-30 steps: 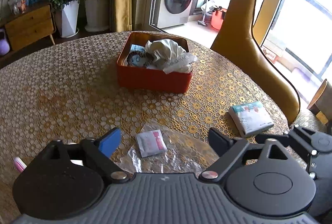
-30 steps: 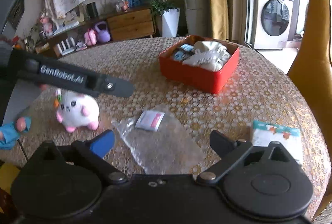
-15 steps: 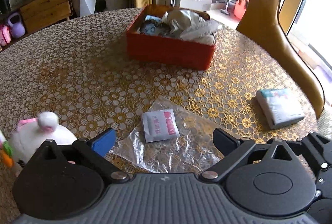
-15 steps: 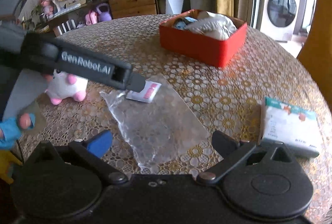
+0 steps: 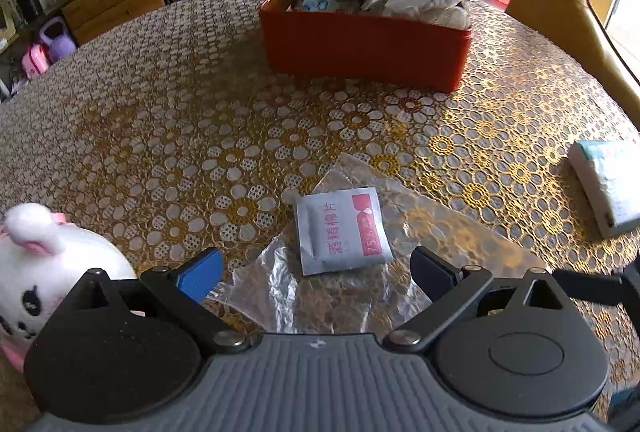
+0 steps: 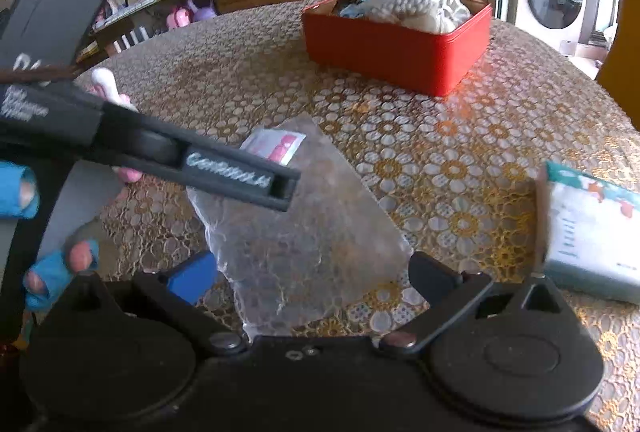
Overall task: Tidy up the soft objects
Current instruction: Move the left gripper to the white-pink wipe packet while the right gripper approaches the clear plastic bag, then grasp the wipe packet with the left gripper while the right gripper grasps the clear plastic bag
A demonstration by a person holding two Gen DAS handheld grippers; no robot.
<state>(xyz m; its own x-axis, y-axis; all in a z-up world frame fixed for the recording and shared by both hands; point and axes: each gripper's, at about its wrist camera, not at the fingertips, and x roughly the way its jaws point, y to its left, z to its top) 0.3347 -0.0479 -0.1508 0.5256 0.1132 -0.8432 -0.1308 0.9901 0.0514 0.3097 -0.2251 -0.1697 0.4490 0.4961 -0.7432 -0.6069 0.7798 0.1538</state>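
Lying between the wide-spread left hand-held gripper [image 5: 316, 270] fingers, wipe sachet [image 5: 342, 230] untouched.

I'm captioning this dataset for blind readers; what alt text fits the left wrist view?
The open left gripper hovers over a small white-and-pink wipe sachet lying on a clear plastic bag on a gold lace-patterned table. A red box of fabrics sits behind, a white plush toy lower left.

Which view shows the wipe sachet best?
Left wrist: the wipe sachet lies whole and unobstructed on the clear plastic bag, print legible. Right wrist shows only part of it, blurred, behind the left gripper.
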